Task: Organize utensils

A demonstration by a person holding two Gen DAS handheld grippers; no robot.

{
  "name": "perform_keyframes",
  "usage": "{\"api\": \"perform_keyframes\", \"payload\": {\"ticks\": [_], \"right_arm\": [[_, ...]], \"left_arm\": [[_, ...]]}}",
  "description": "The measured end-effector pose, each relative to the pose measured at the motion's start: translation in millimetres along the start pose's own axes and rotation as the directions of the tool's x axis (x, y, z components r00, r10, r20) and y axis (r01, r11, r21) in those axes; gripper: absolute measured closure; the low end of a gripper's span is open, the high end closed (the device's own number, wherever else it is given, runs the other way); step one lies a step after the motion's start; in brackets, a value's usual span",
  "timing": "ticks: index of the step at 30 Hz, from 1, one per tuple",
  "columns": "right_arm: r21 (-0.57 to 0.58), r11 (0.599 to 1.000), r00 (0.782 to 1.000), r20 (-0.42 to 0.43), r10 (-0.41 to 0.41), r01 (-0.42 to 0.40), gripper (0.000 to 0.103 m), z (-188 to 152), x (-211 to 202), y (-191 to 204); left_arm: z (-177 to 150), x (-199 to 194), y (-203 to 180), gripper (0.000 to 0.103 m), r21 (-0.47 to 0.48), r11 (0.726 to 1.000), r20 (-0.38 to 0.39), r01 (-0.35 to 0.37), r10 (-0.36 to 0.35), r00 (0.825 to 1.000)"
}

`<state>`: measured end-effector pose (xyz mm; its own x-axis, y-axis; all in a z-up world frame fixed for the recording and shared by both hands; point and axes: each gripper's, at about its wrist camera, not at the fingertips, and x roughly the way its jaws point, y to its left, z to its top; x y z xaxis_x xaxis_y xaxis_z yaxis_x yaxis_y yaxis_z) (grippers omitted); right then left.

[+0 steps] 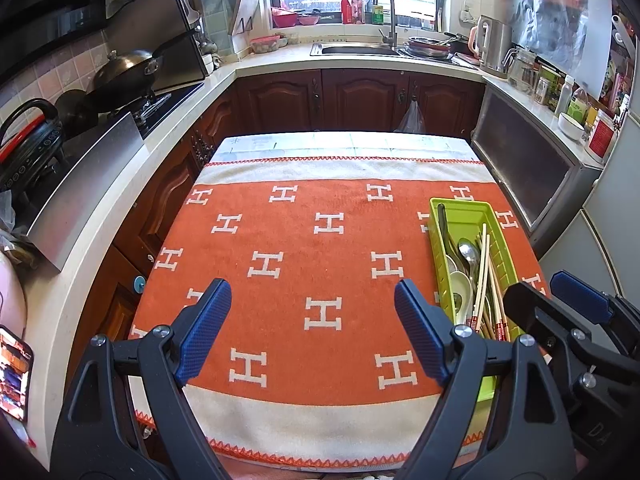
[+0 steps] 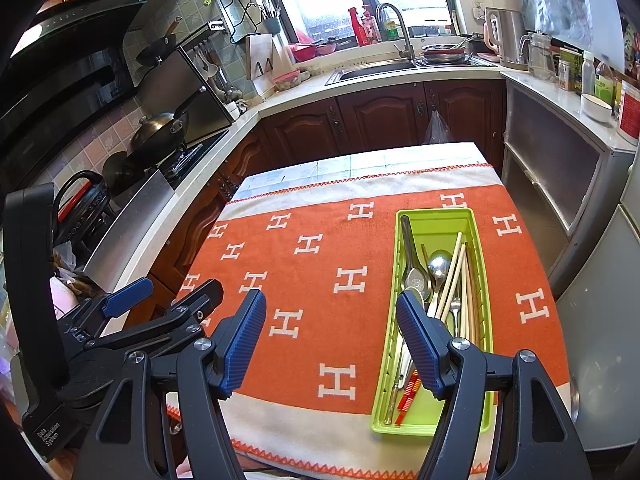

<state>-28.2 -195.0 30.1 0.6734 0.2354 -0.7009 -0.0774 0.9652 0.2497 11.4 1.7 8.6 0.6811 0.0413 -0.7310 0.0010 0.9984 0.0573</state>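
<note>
A table under an orange cloth (image 1: 320, 240) with white H marks fills the middle of a kitchen. On the cloth's right side lies a long green tray (image 2: 484, 280), and in it the utensils: chopsticks (image 2: 452, 276), spoons (image 2: 438, 264), a fork (image 2: 455, 308) and a dark-handled piece along its left wall. The left gripper (image 1: 312, 336) hangs over bare cloth, jaws wide apart, nothing between them. The right gripper (image 2: 332, 340) is also open and empty, its right finger over the tray's near end
</note>
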Motion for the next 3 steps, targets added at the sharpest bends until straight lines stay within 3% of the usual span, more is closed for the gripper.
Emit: {"api": "perform_keyframes", "payload": {"ticks": [3], "right_arm": [[0.0, 1.0, 1.0, -0.001, 0.0, 0.0, 0.034, 0.2, -0.1, -0.1]], "left_arm": [[-0.7, -0.9, 0.2, 0.021, 0.0, 1.0, -0.004, 0.001, -0.001, 1.0]]}}
